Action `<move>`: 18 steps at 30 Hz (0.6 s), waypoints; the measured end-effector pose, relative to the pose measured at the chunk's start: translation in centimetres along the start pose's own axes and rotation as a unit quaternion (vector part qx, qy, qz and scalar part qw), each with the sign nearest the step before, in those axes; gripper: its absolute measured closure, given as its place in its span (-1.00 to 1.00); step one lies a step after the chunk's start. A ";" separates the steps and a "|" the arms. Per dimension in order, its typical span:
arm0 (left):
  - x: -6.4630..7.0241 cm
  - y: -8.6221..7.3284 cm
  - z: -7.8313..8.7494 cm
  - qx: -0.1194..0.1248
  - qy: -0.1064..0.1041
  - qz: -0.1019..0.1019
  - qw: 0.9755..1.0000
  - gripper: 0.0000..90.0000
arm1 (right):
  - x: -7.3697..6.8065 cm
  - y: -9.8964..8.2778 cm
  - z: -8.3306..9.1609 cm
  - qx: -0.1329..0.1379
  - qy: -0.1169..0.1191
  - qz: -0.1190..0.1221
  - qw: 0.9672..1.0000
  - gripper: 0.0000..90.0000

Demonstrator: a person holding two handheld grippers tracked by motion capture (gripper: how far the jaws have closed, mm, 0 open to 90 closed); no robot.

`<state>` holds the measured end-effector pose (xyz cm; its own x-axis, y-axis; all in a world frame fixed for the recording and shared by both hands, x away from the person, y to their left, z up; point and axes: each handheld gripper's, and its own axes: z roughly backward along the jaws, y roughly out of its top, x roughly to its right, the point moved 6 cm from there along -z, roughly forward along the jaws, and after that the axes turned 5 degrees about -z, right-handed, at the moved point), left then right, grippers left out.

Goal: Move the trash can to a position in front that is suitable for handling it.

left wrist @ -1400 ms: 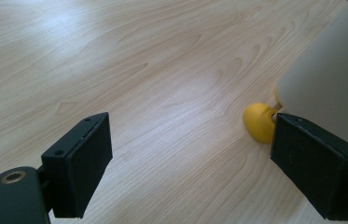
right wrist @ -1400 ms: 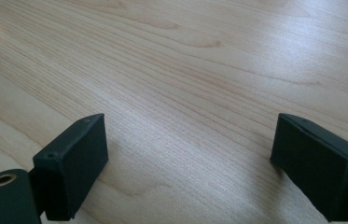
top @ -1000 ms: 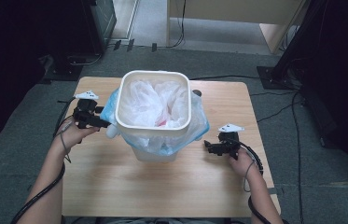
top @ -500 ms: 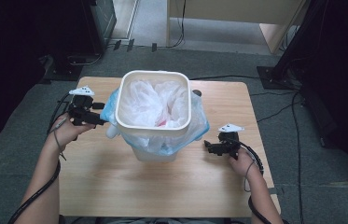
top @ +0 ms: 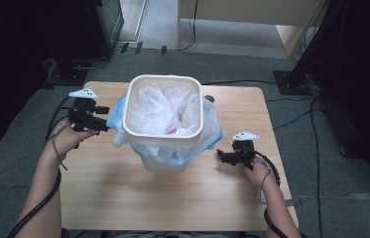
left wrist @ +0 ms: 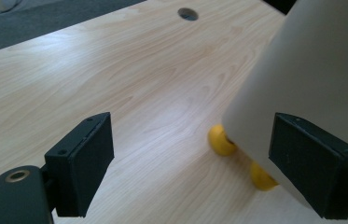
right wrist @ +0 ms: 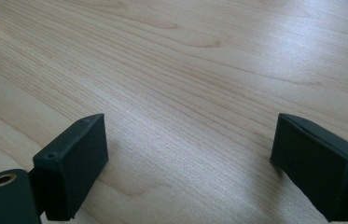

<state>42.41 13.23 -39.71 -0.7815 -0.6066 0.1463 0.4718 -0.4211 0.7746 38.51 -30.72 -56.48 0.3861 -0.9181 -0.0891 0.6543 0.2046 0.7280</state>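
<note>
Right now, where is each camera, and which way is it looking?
High view: above the person's side, facing forward and down at the bin on the table; forearms, left tongs, right tongs.
Left gripper view: on the left tongs, facing the bin's side; open jaws.
Right gripper view: on the right tongs, facing the tabletop; open jaws.
Shared: the wooden table.

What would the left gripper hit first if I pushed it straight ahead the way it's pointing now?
Most likely the white bin: its wall sits just ahead of the left gripper, by one open jaw, with the yellow pieces at its base. Bare table lies beyond the other jaw. Depth is uncertain.
</note>
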 end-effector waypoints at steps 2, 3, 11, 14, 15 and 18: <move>0.2 0.2 0.3 -0.001 0.004 -0.007 1.000 -0.70 | 0.0 0.0 0.0 -0.001 0.001 -0.001 1.000 -0.76; 0.2 0.3 0.4 -0.001 0.007 -0.010 1.000 -0.70 | 0.0 0.0 0.0 -0.001 0.001 -0.001 1.000 -0.76; 0.7 0.9 1.0 0.002 0.015 -0.019 1.000 -0.70 | 0.0 0.0 0.0 -0.001 0.000 -0.001 1.000 -0.76; 0.8 1.1 1.4 0.009 0.003 -0.010 1.000 -0.70 | 0.0 0.0 0.0 -0.001 0.000 -0.001 1.000 -0.76; 0.8 1.2 1.6 0.010 0.007 -0.010 1.000 -0.70 | 0.0 0.0 0.0 -0.001 0.000 -0.001 1.000 -0.76; 0.9 1.5 2.0 0.013 0.011 -0.014 1.000 -0.70 | 0.0 0.0 0.0 -0.001 0.000 -0.001 1.000 -0.76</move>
<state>41.57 13.42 -37.17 -0.7852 -0.6093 0.1102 0.4381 -0.4209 0.7943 38.50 -30.71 -56.48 0.3856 -0.9183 -0.0901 0.6556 0.2040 0.7270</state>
